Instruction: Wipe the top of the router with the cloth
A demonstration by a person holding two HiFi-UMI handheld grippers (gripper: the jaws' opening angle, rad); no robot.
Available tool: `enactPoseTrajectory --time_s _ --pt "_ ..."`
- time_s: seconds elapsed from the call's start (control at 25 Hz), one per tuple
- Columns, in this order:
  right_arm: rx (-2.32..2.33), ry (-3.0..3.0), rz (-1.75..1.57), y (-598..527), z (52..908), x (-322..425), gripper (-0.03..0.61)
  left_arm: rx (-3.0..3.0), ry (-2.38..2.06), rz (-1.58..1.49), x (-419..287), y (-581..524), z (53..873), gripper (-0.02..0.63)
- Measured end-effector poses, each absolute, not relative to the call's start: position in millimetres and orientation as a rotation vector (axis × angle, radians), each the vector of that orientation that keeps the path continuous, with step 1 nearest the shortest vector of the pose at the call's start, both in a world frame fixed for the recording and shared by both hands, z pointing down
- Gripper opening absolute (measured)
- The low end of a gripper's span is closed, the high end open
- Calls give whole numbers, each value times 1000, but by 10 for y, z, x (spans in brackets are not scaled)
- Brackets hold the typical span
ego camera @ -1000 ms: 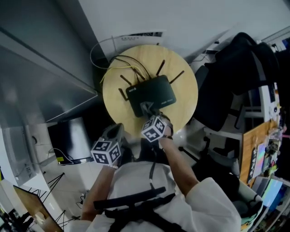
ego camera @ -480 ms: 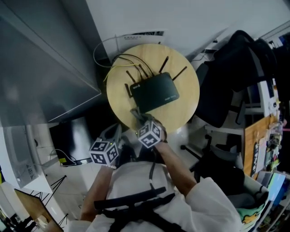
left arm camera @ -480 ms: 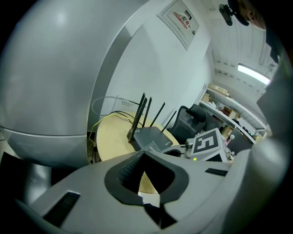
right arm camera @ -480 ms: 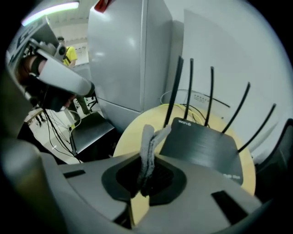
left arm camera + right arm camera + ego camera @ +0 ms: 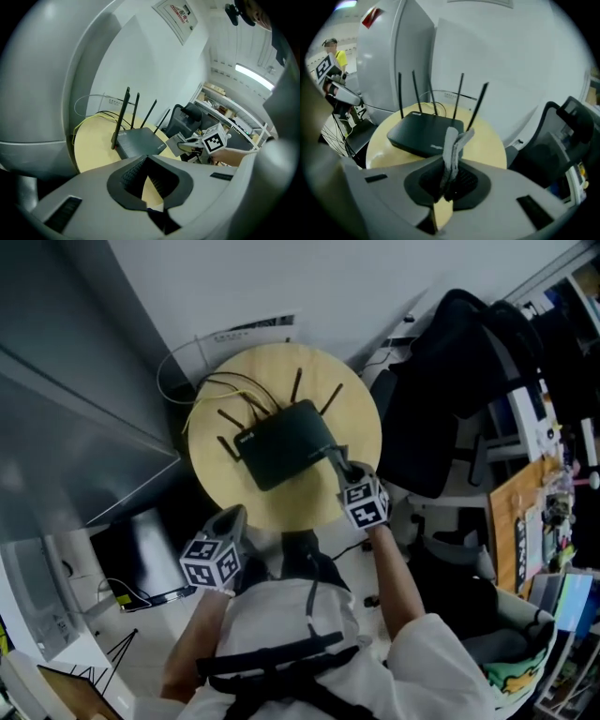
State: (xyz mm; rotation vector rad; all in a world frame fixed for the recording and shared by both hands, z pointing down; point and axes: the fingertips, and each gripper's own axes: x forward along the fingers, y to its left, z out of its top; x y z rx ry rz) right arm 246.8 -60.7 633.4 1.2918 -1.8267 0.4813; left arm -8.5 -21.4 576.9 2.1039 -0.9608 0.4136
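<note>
Clenched on the cloth just beside the router on the round desk, the right tool (the left tool hung released, empty) would likely need to lay it flat and sweep evenly, clear of the antennas.

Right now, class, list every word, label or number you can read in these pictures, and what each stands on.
Router logo: white print, too small to read.
Wall notice: red heading, blurred.
Marker cubes: square patterns only, no words.
Nothing can be read.
</note>
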Motion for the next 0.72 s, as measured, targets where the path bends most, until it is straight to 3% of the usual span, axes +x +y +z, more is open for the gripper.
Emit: enactPoseTrajectory --time_s 0.28,0.72 --pt "1157 -1939 473 -1347 6495 3099 18 2089 -990 436 557 -597 5796 -12" --pt "632 -2120 755 -1758 7114 2680 18 2038 -1080 480 1026 -933 5846 -12"
